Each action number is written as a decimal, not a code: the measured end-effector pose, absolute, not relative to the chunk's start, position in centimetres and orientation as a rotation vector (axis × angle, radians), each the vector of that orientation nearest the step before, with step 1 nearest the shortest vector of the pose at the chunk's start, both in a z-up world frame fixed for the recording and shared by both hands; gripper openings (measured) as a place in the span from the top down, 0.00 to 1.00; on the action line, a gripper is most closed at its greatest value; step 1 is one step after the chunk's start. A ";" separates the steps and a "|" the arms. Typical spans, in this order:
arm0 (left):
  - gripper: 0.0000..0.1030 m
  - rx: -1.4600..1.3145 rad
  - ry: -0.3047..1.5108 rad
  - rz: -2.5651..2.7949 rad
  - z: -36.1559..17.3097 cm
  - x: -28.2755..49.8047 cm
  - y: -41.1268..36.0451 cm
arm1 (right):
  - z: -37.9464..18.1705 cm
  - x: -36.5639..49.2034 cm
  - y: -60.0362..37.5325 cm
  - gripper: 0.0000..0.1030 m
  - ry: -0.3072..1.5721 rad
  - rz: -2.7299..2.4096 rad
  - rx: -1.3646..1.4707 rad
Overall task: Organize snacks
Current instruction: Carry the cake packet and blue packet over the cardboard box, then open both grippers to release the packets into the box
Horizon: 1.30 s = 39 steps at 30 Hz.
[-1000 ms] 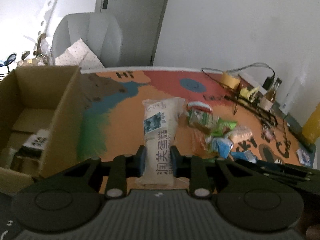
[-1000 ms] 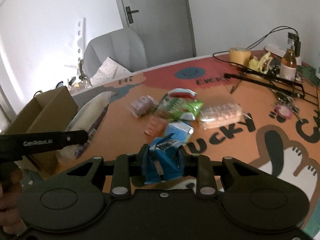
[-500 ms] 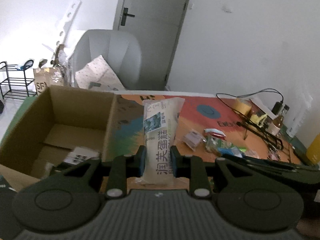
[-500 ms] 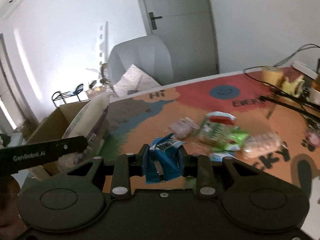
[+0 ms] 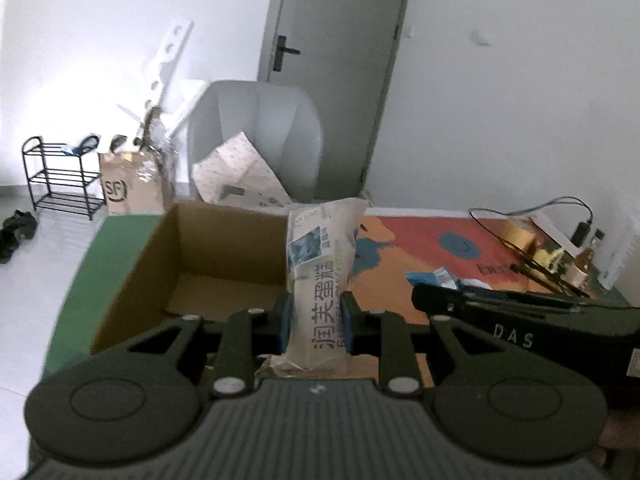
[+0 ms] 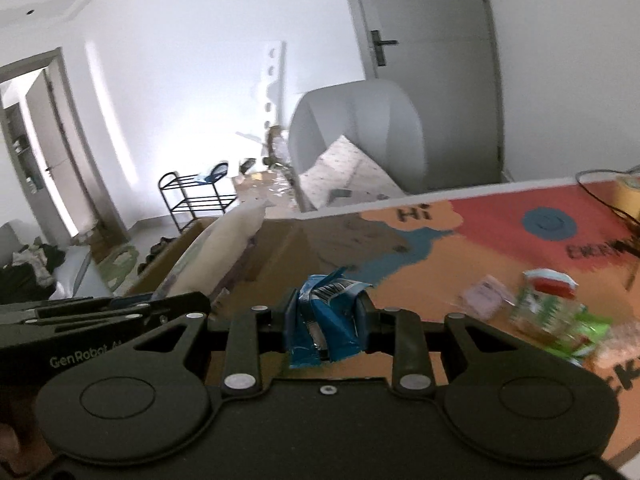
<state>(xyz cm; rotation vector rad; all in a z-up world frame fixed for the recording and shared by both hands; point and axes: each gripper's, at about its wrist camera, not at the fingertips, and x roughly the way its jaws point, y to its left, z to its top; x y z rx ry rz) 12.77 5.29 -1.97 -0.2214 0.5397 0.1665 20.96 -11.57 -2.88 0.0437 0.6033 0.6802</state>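
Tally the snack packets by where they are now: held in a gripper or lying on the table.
Held in a gripper: 2, the white cake packet and the blue packet.
Lying on the table: 3, pink, green, clear.
Total: 5

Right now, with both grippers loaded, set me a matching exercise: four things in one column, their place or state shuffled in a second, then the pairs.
Things:
1. long white snack bag with purple characters
2. crumpled blue foil packet
3. open brown cardboard box
4. green and red snack packet

Places or states:
A. lying on the orange printed table mat
B. clamped in the right gripper
C. standing at the table's left end, top open
D. clamped in the left gripper

Pairs: 1-D, 2-B, 3-C, 4-A
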 end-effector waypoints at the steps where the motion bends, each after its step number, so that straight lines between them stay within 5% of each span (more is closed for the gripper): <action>1: 0.77 -0.225 0.535 0.172 -1.8 12.6 5.7 | -2.7 20.8 -11.1 0.73 0.601 0.689 0.041; 13: 0.76 -0.230 0.540 0.265 -1.9 12.6 10.7 | -2.2 20.7 -6.9 0.73 0.597 0.745 0.029; 27: 0.46 -0.257 0.549 0.353 -1.3 11.1 12.6 | -1.5 22.0 -3.3 0.71 0.615 0.799 0.072; 39: 0.14 -0.254 0.550 0.340 -1.1 11.1 11.4 | -0.8 21.0 -6.4 0.42 0.604 0.765 0.083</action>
